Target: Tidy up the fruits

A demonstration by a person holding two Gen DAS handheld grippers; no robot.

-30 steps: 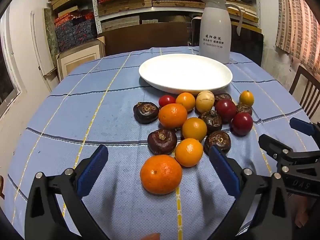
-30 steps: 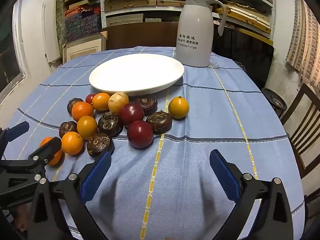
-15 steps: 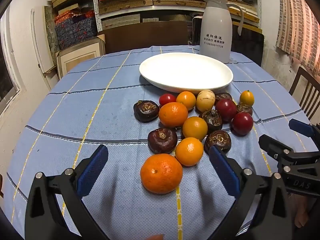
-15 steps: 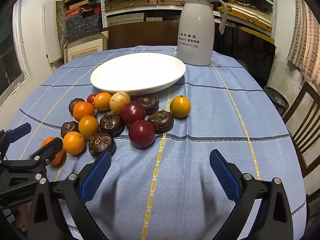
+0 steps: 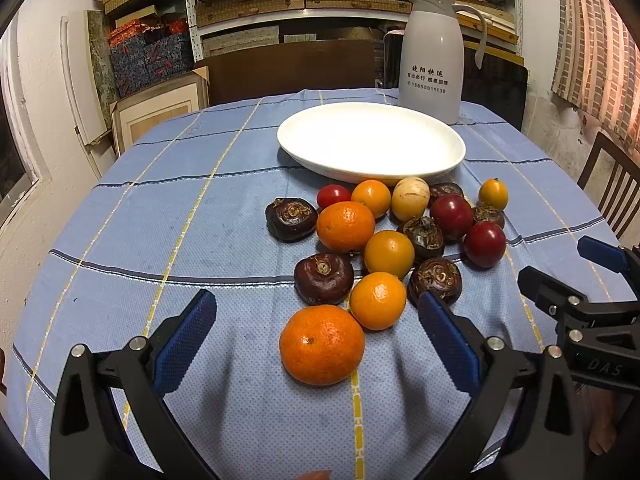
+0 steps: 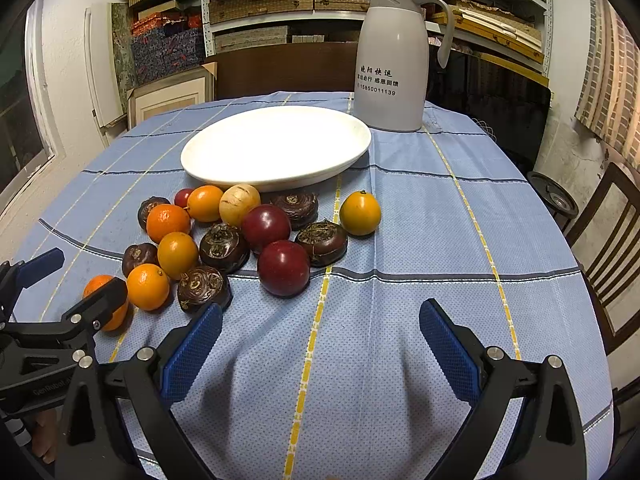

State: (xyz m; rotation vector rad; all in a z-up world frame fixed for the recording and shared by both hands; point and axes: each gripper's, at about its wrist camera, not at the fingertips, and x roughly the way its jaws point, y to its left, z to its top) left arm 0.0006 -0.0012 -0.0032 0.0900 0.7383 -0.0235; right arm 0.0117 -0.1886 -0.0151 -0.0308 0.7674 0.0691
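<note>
Several fruits lie in a heap on the blue tablecloth in front of an empty white plate (image 5: 371, 142) (image 6: 276, 146): oranges, dark brown water chestnuts, red plums and a pale round fruit. The nearest large orange (image 5: 322, 345) sits between the fingers of my left gripper (image 5: 318, 338), which is open and not touching it. My right gripper (image 6: 320, 344) is open over bare cloth, with a red plum (image 6: 283, 268) just ahead and to its left. The right gripper (image 5: 576, 276) shows at the left wrist view's right edge. The left gripper (image 6: 60, 292) shows at the right wrist view's left edge.
A tall white thermos jug (image 5: 432, 56) (image 6: 390, 56) stands behind the plate on the right. Shelves with stacked boxes line the back wall. A wooden chair (image 6: 608, 236) stands off the table's right edge. A lone small orange (image 6: 360, 213) lies right of the heap.
Both grippers have edged slightly forward toward the fruit heap. Both stay open and no fruit has moved.
</note>
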